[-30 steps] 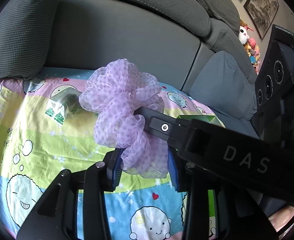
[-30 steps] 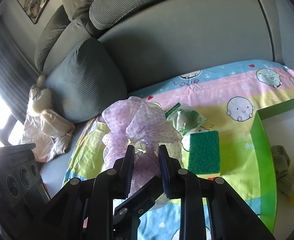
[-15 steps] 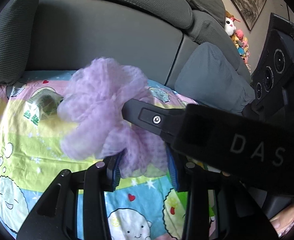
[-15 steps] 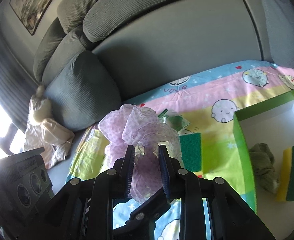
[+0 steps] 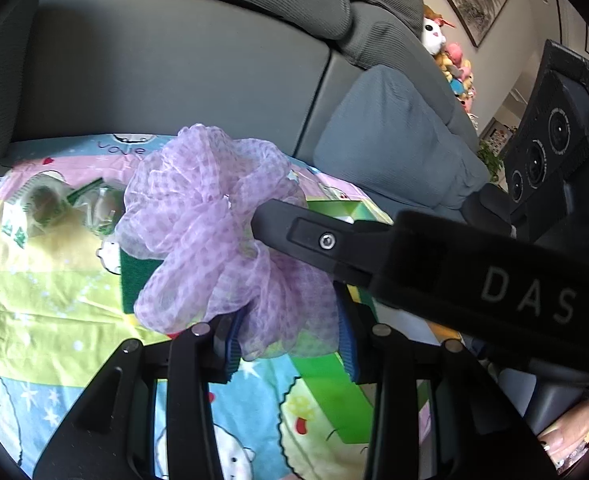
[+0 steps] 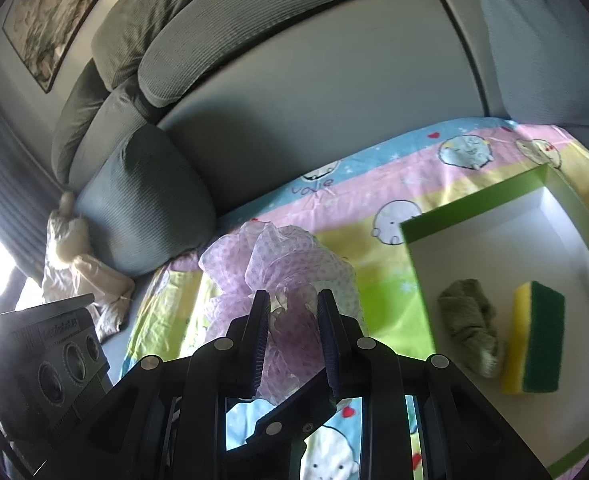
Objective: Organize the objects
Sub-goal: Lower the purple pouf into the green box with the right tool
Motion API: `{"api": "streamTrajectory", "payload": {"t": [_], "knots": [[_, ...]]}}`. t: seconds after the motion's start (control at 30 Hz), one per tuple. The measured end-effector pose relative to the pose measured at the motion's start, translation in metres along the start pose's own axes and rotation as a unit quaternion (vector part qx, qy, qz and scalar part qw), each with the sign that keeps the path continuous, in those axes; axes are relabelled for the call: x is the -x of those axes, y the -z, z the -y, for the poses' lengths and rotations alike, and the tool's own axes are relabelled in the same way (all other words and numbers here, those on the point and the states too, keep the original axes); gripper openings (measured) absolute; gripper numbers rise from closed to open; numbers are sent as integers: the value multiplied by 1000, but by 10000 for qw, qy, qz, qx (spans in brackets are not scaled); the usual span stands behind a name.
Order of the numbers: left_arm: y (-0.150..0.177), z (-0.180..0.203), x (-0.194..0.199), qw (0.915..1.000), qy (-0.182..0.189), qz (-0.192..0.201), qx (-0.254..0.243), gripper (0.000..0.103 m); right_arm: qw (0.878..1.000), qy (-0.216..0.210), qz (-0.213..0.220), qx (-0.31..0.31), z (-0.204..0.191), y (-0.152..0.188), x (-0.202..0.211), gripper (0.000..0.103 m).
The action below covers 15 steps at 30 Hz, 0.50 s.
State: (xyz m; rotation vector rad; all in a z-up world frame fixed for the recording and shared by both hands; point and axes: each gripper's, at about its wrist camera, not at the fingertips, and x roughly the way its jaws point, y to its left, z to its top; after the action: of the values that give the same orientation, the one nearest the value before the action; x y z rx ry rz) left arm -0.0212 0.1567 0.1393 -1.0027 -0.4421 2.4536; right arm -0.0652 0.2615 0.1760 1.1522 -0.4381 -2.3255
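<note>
Item: lilac mesh scrunchie (image 5: 214,232), sheer w/ small checks, bunched & ruffled. Held in the air above cartoon-print sheet (image 5: 54,280) spread on grey sofa (image 5: 174,60).

Left gripper (image 5: 288,344): blue pads clenched on the lower folds of the scrunchie. Right gripper (image 6: 292,332): clamped on the same scrunchie from the other side; its finger crosses the left view as a black bar. Both grip it at once.

Box (image 6: 470,208): green rim, white inside, on the sheet to the right of the scrunchie in right view. Contents: yellow/green sponge (image 6: 534,336) standing on edge; olive cloth (image 6: 470,328) crumpled just beside it.

On the sheet, outside box: flat green scouring pad (image 5: 134,280), partly behind the scrunchie; two clear wrapped packets (image 5: 42,208), contents unclear

Misc: grey cushions (image 6: 142,200), framed pictures (image 6: 46,24), soft toys (image 5: 450,60) at far end
</note>
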Motion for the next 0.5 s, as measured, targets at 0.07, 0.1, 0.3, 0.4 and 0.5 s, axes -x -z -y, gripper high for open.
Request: {"api": "streamTrajectory", "payload": {"t": [0.07, 0.1, 0.3, 0.4, 0.5], "knots": [[1, 6, -5, 10000, 52, -39, -34, 37, 10000, 52, 13, -22, 5, 0, 4, 28], [1, 8, -7, 9999, 75, -51, -43, 37, 10000, 74, 23, -30, 8, 0, 5, 28], [0, 22, -23, 9995, 281, -168, 2, 37, 9996, 175, 74, -230, 28, -2, 16, 28], [2, 28, -31, 9991, 341, -236, -15, 37, 9991, 270, 141, -301, 38, -3, 22, 28], [4, 32, -41, 9986, 411, -322, 10, 37, 9986, 314, 144, -410, 48, -3, 25, 28]]}}
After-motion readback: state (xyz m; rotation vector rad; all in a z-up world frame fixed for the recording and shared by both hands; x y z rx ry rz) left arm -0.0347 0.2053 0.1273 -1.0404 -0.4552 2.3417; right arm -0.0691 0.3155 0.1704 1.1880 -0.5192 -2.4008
